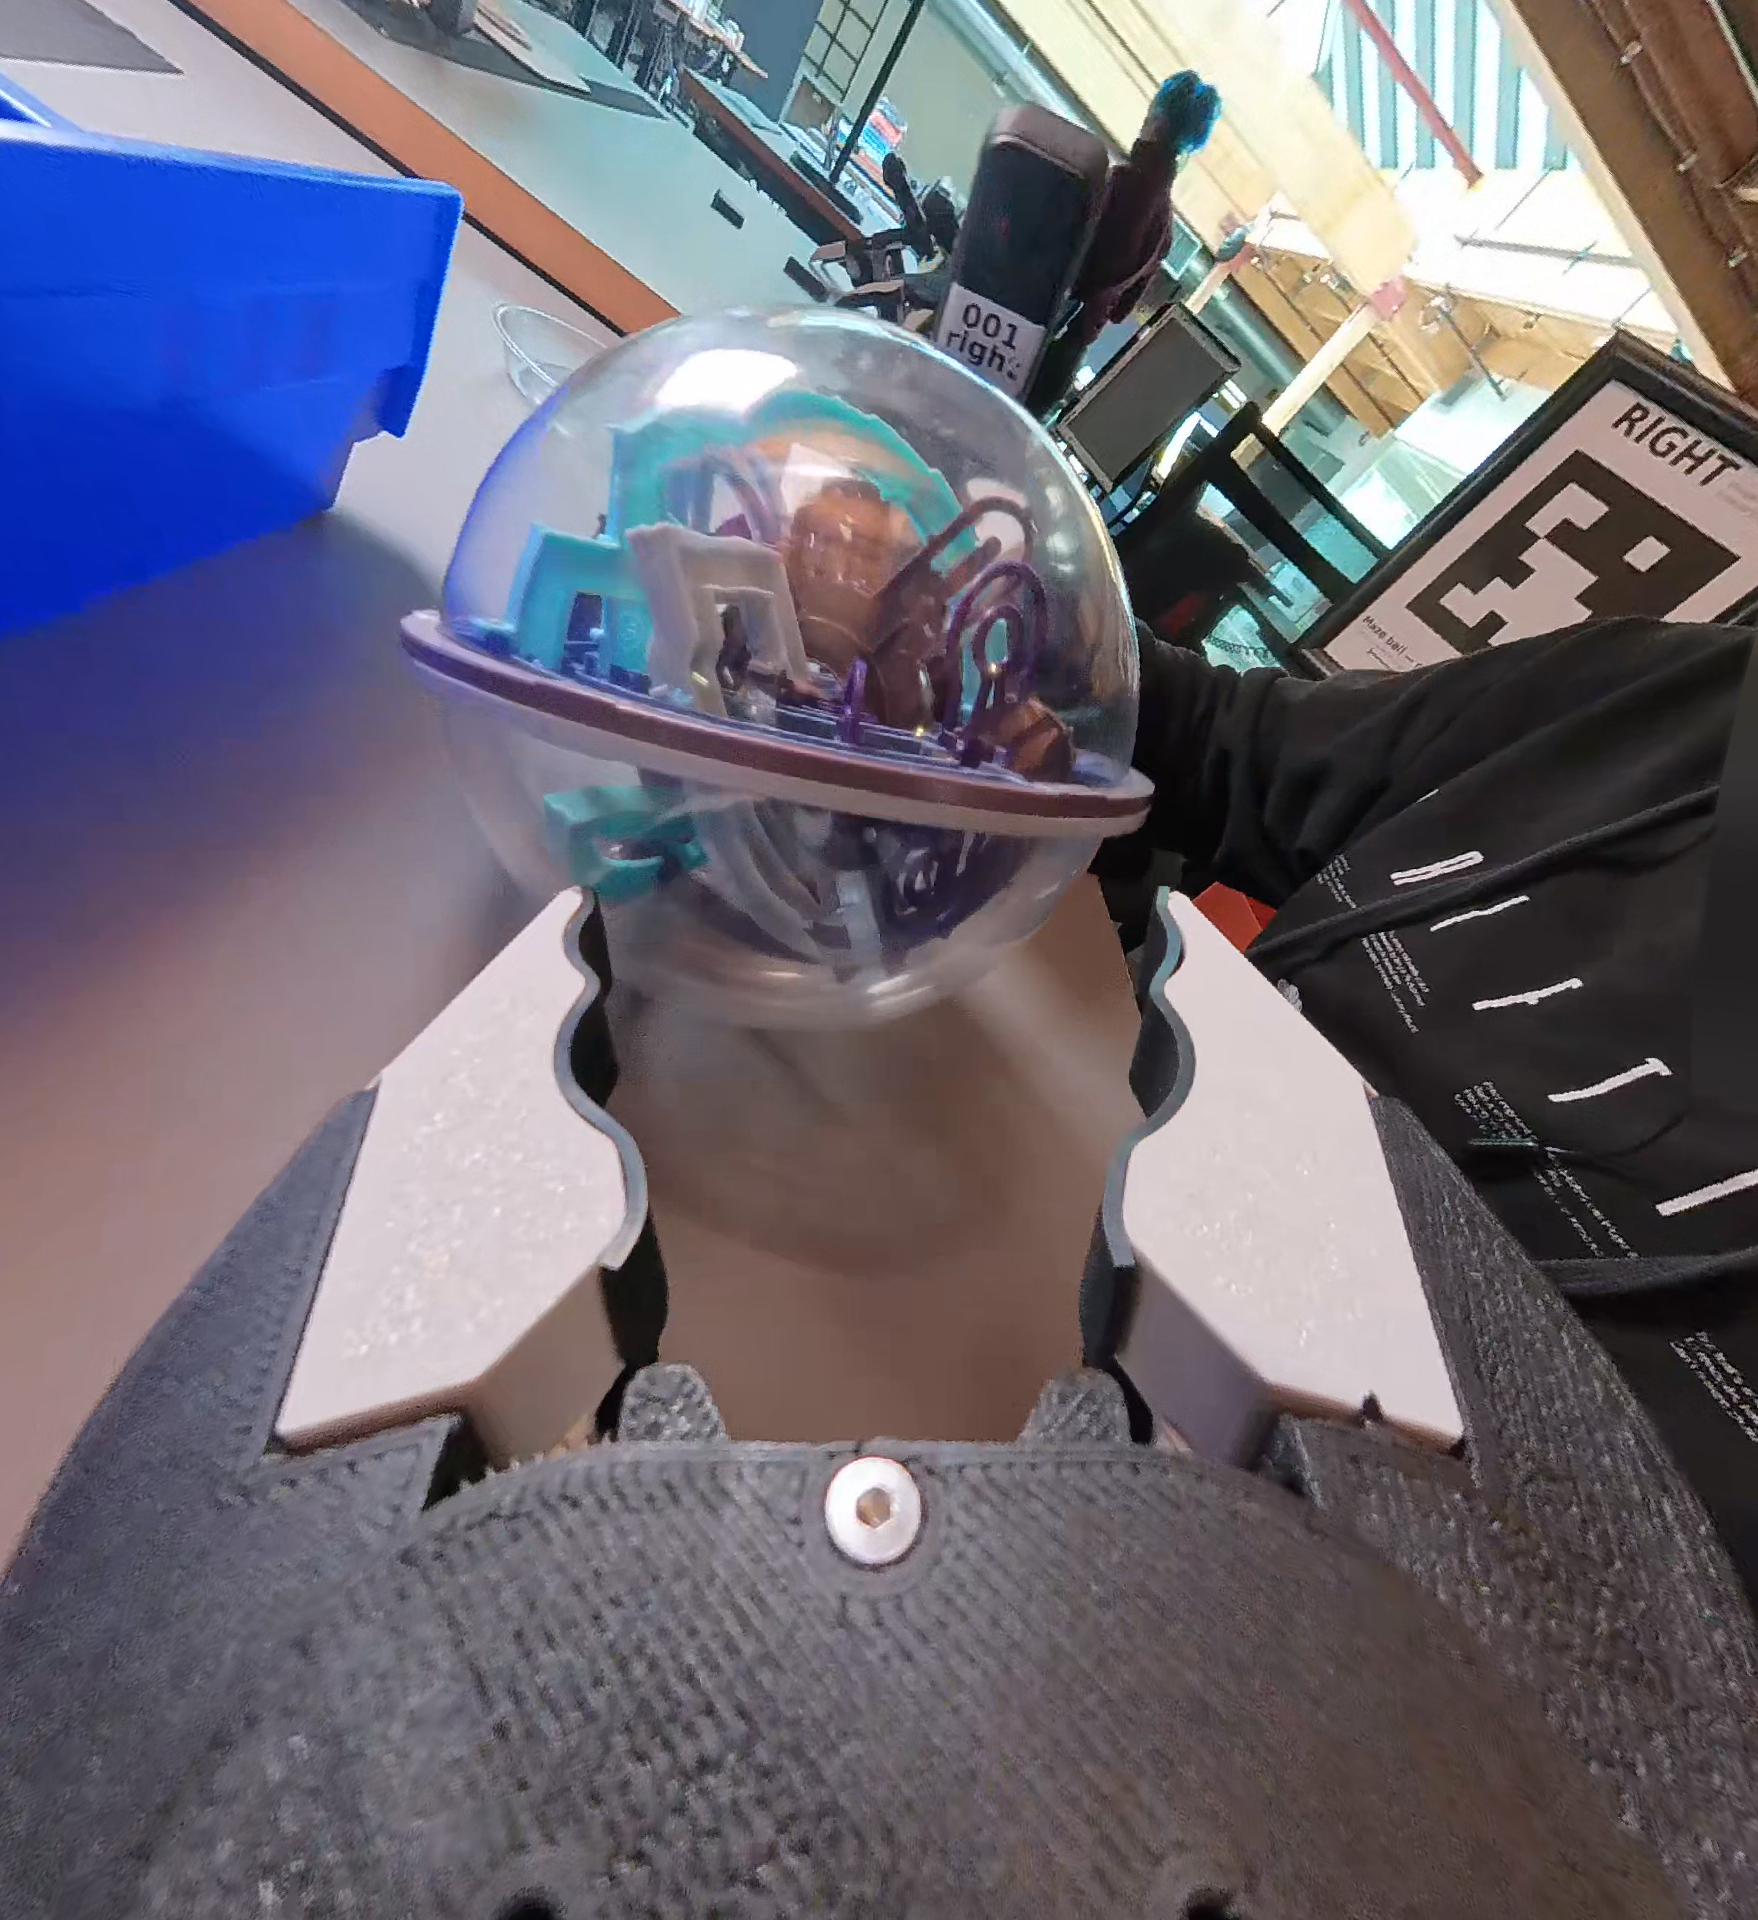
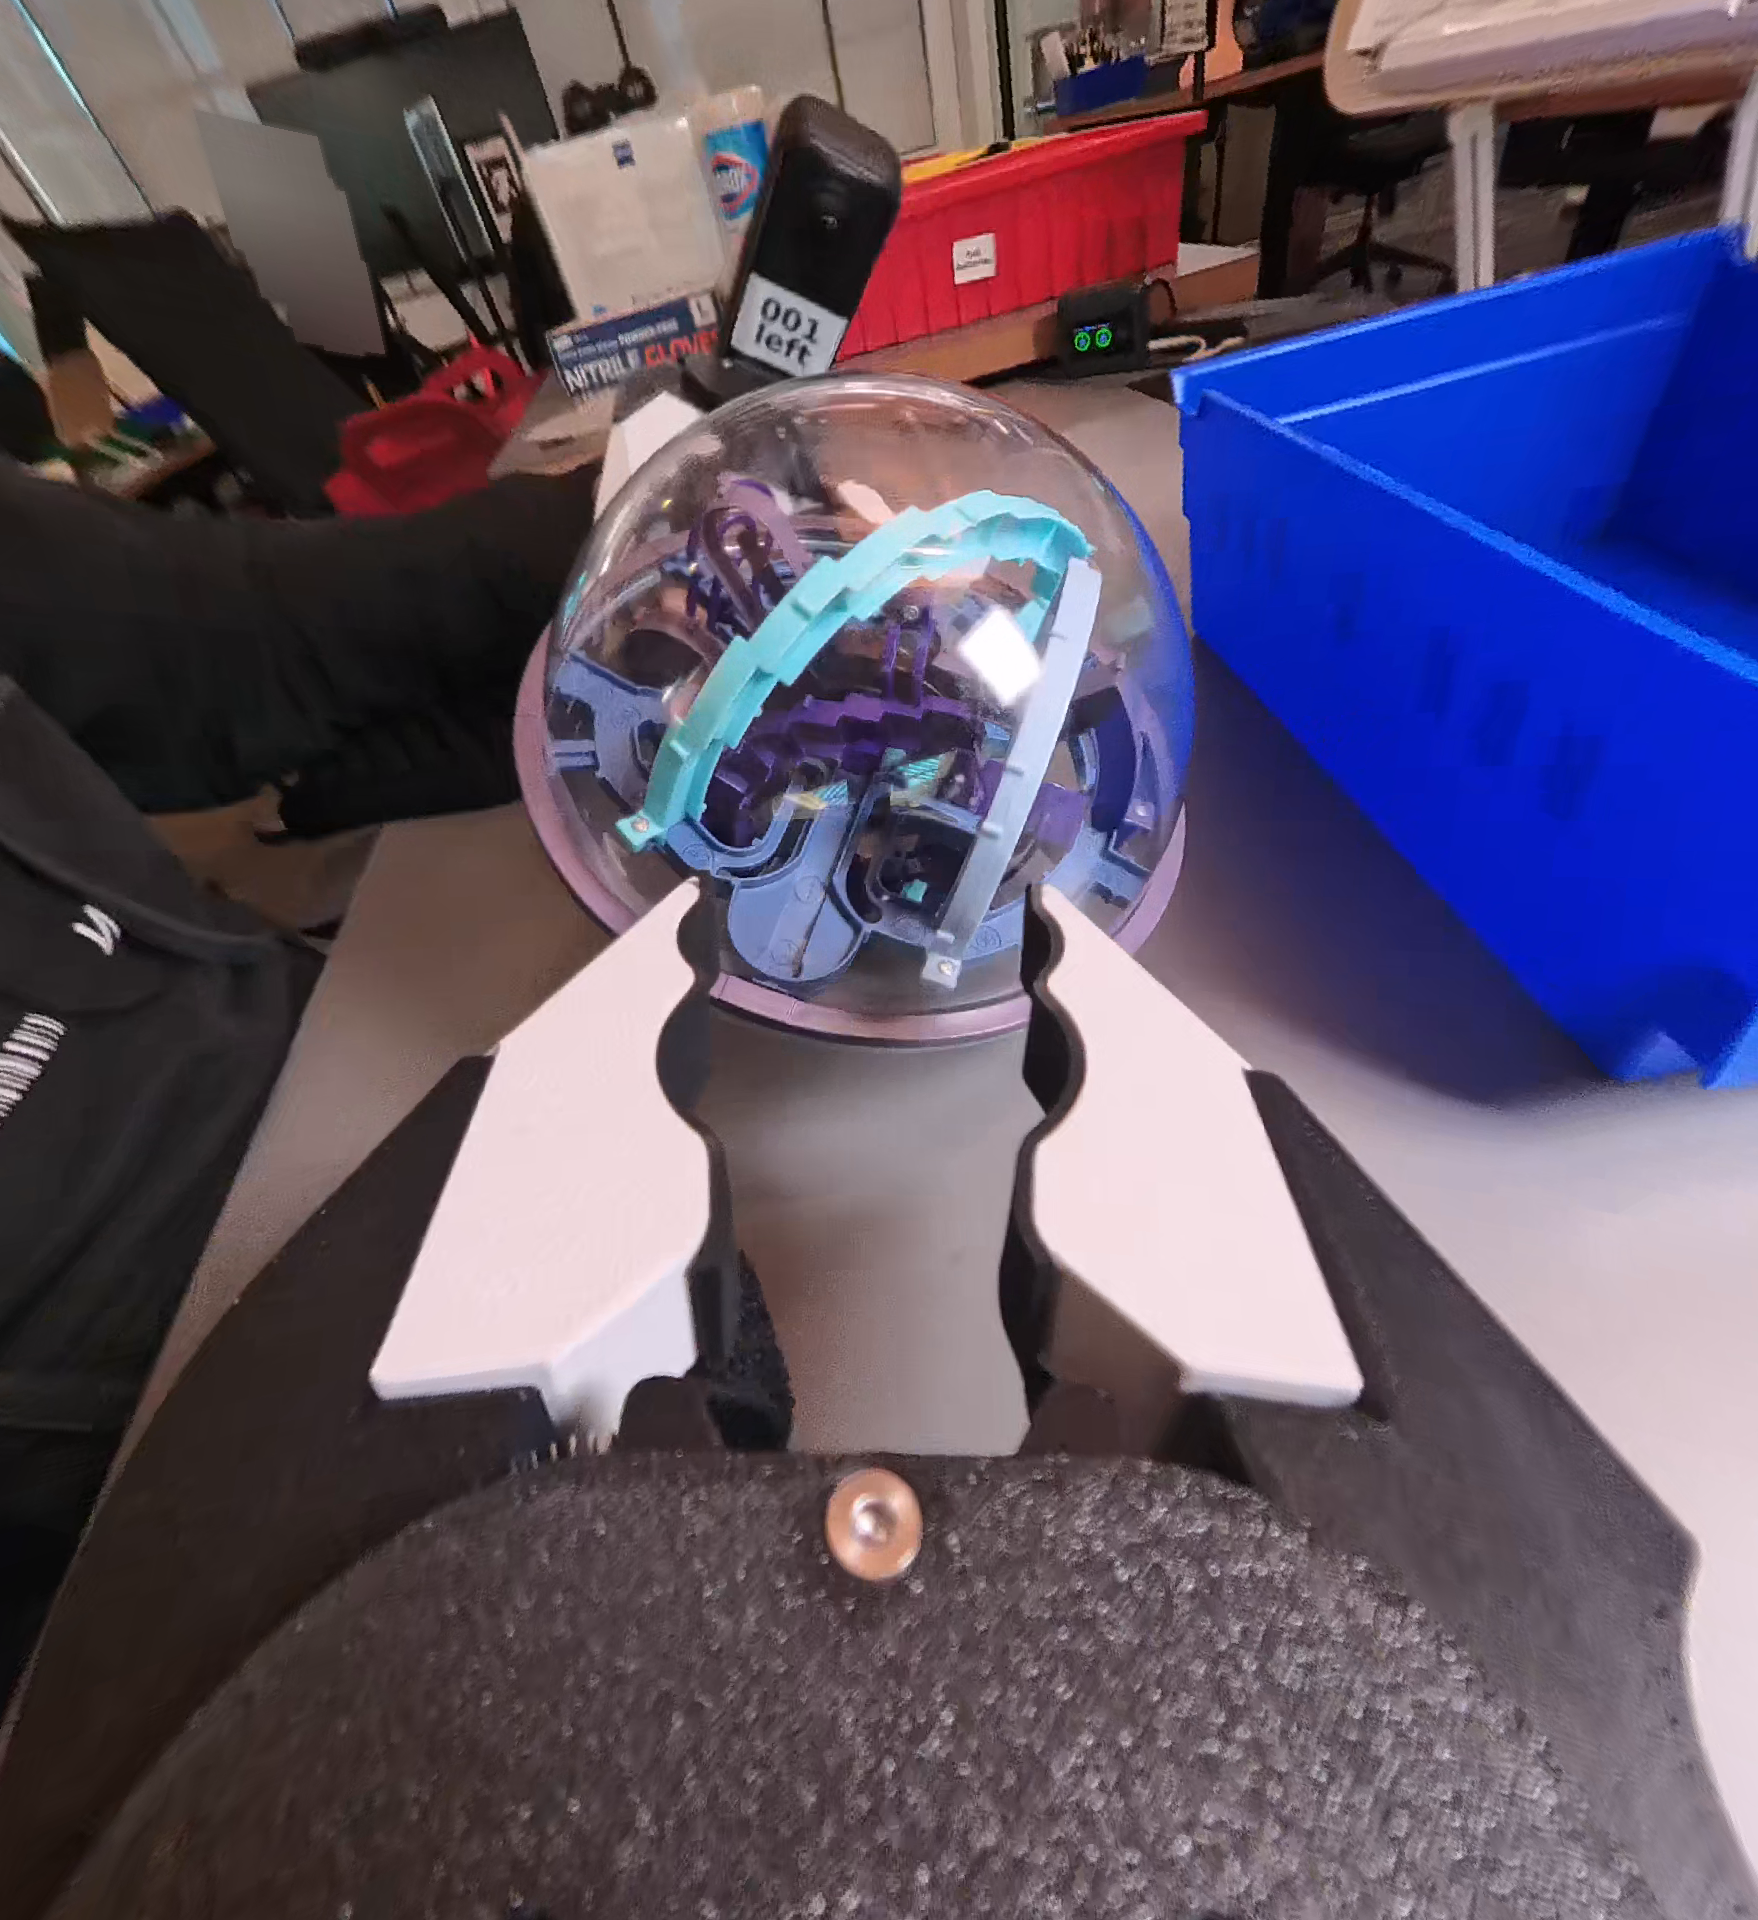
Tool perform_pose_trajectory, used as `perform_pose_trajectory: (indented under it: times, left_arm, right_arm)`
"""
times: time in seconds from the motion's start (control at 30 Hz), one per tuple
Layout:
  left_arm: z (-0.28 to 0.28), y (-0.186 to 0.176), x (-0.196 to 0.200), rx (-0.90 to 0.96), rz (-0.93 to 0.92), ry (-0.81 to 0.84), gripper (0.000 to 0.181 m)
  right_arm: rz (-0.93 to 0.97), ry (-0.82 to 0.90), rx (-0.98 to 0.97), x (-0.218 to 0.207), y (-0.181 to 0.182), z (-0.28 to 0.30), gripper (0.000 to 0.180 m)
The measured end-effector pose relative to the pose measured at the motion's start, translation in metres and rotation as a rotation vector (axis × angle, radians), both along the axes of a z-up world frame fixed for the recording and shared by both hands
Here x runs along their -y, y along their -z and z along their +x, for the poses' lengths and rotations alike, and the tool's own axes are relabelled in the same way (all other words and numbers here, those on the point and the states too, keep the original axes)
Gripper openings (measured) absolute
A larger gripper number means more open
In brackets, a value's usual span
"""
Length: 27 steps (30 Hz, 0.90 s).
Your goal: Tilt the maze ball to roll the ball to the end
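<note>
The maze ball [image 1: 776,665] is a clear plastic sphere with a dark purple band around its middle, packed with teal, purple, grey-white, blue and brown tracks and arches. It sits off the pale table [image 1: 179,935], held between the two grippers from opposite sides. In the left wrist view its band runs slanted, lower toward the black sleeve [image 1: 1374,748]; in the right wrist view a notched teal arc and a grey rib curve across the dome. The small rolling ball inside cannot be made out.

The left gripper [image 1: 870,914] has its white jaws spread wide, the tips against the ball's lower half. The right gripper [image 2: 864,914] also has its jaws spread, their tips beside the band at the ball's near side; whether they press on it cannot be told.

A blue bin [image 2: 1529,644] stands on the table just beside the ball.
</note>
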<state>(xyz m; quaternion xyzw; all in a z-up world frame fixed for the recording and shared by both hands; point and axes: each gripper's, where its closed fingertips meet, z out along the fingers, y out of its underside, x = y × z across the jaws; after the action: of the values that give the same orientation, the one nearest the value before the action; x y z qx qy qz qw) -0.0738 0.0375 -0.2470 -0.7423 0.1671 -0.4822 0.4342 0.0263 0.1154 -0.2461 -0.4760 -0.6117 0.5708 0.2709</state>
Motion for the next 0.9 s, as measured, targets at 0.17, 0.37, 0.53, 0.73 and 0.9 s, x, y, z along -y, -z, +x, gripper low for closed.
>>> perform_pose_trajectory:
  times: [0.17, 0.37, 0.53, 0.73, 0.9]
  left_arm:
    - [-0.014, -0.008, 0.005, 0.006, 0.002, -0.067, 0.103]
    - [-0.026, 0.004, 0.027, -0.048, -0.042, -0.13, 0.095]
    - [-0.004, 0.005, 0.047, -0.022, -0.061, -0.008, 0.078]
    - [0.007, 0.013, 0.065, -0.039, -0.076, 0.074, 0.056]
    - [0.016, 0.037, 0.071, -0.123, -0.112, 0.09, 0.048]
  right_arm:
    - [0.115, -0.148, -0.044, 0.04, -0.015, 0.014, 0.04]
    - [0.09, -0.065, -0.016, 0.021, -0.007, 0.003, 0.054]
    - [-0.072, -0.153, 0.078, 0.033, 0.007, 0.003, 0.058]
    - [-0.094, -0.202, 0.084, 0.042, 0.007, 0.011, 0.025]
    - [-0.139, -0.245, 0.109, 0.049, 0.01, 0.013, 0.018]
